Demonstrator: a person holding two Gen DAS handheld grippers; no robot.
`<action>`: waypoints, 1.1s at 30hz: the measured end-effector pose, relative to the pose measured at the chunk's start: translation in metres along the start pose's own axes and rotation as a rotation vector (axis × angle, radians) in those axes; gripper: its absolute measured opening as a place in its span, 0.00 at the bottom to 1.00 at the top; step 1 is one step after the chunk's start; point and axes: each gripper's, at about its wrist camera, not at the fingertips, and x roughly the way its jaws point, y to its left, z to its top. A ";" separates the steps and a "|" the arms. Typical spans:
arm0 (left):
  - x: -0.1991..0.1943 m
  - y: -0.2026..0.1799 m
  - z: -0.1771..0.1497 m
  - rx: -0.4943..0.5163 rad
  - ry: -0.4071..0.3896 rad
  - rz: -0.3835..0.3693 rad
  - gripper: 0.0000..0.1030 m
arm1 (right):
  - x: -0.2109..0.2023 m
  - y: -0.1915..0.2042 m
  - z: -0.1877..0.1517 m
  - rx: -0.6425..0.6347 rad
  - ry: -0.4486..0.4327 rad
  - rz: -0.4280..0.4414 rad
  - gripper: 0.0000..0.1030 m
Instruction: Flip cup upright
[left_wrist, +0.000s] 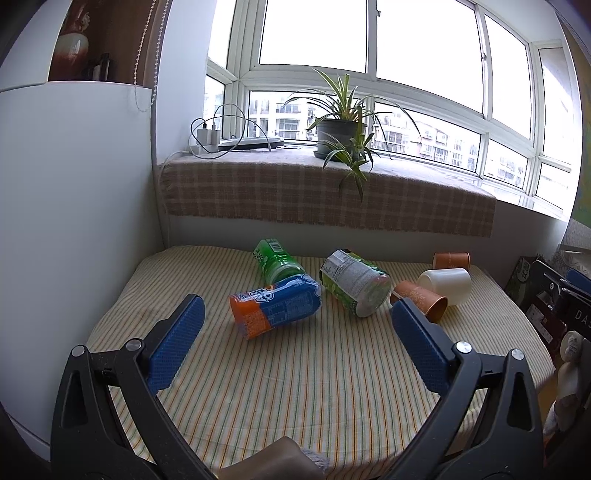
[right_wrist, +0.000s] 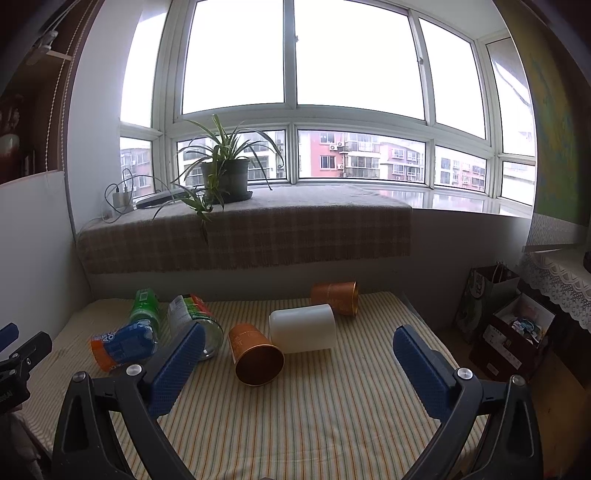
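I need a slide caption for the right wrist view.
Open right claw faces three tipped cups: two copper, one white.

Not much legible here. The blue-and-orange can (left_wrist: 275, 308) lying on its side carries large white lettering, seen upside down and too warped to spell out. The green bottle (left_wrist: 275, 258) shows a barcode near its end (digits unreadable). The big green-and-white container (left_wrist: 352, 282) has a panel of fine print, too small to read. At the right edge, a dark box (left_wrist: 576, 314) shows white letters "DA", cut off.
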 end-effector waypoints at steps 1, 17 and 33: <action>0.000 0.000 0.000 0.000 0.000 0.000 1.00 | 0.000 0.000 0.000 0.000 0.000 0.000 1.00; 0.002 -0.003 0.000 0.005 0.010 -0.010 1.00 | 0.001 -0.002 0.000 0.000 0.002 -0.005 1.00; 0.002 -0.008 -0.004 0.034 0.016 -0.033 1.00 | 0.001 -0.006 0.000 0.003 0.005 -0.010 1.00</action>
